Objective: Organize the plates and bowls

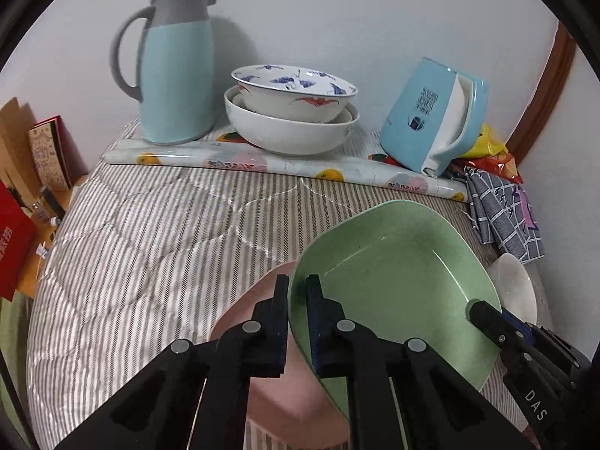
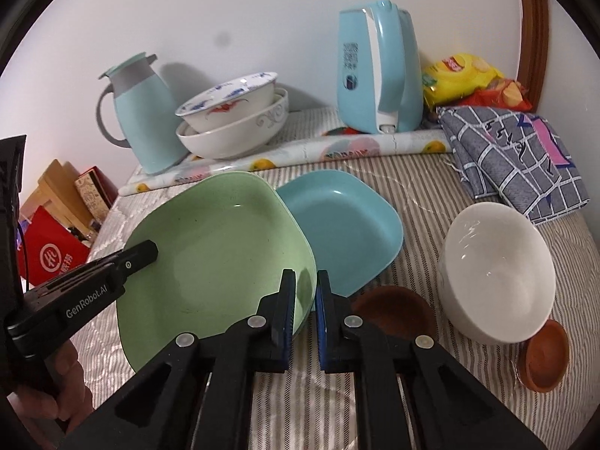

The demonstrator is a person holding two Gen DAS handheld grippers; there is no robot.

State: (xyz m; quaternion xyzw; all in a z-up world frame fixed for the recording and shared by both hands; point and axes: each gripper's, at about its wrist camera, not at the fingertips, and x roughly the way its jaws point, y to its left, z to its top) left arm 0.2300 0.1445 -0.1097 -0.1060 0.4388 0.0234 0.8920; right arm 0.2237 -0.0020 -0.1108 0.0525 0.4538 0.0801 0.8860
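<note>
Grippers come first, both clamped on the same green plate (image 2: 217,258); the left gripper (image 1: 298,292) pinches its left rim, one finger inside the dish and one outside, and the right gripper (image 2: 305,288) pinches the opposite rim the same way; the plate is tilted, and a pink plate (image 1: 255,322) shows beneath it in the left wrist view. A hand (image 2: 56,386) grips the left tool's handle at the lower left of the right wrist view. Just beyond the green plate lies a blue plate (image 2: 348,232) on the striped cloth (image 1: 150,243); a brown saucer (image 2: 397,311) sits near the right fingers; a white bowl (image 2: 498,273) rests tilted against a second brown saucer (image 2: 543,356). Further right lies a folded checked cloth (image 2: 517,157). Beyond, a rolled printed sheet (image 1: 262,163) crosses the surface; behind it stand a pale blue thermos jug (image 1: 176,67), two nested bowls (image 1: 292,112), the upper one painted blue and red, and a blue kettle (image 2: 378,67); yellow and red snack bags (image 2: 465,78) lie by the wall.
</note>
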